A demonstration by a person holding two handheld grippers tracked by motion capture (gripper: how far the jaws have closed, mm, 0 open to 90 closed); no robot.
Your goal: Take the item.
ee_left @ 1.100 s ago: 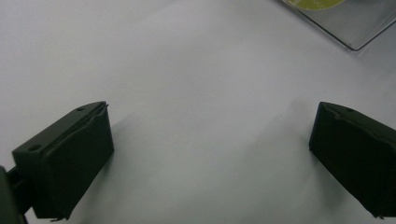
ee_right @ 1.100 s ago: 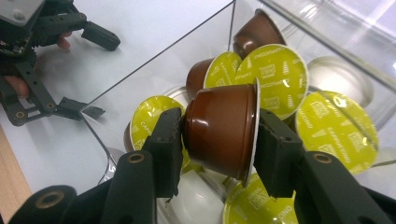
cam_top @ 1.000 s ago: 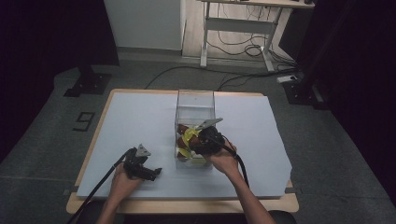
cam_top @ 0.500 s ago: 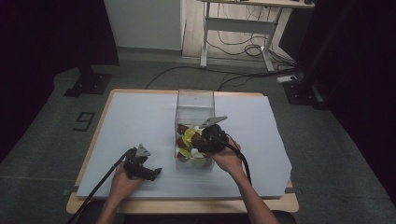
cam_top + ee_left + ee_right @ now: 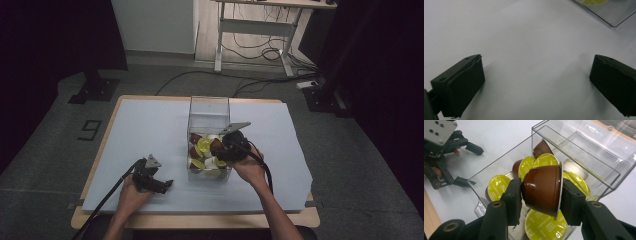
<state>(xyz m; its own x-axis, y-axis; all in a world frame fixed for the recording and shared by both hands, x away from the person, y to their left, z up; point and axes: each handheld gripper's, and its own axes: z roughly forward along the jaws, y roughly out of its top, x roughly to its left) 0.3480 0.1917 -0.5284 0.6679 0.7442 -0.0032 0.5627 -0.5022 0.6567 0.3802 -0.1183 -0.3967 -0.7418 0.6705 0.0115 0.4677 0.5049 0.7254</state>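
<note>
A clear plastic box (image 5: pixel 209 112) (image 5: pixel 571 150) stands in the middle of the white table cover, its near half holding several coffee capsules (image 5: pixel 204 147) with yellow-green lids or brown bodies. My right gripper (image 5: pixel 223 146) (image 5: pixel 541 191) is over the box's near right part, shut on a brown capsule (image 5: pixel 541 190) held on its side above the pile. My left gripper (image 5: pixel 162 184) (image 5: pixel 536 77) rests low on the table to the left of the box, jaws wide open with bare cover between them. A corner of the box (image 5: pixel 610 11) shows at the top right of the left gripper view.
The white cover (image 5: pixel 150 130) lies over a wooden table whose edge (image 5: pixel 200 221) runs along the front. A desk frame (image 5: pixel 260 30) and cables (image 5: pixel 240 80) are on the floor beyond. The person's hands (image 5: pixel 250 172) come in from the bottom.
My right gripper with the brown capsule has shifted slightly away from the person, over the box. The left gripper has stayed put.
</note>
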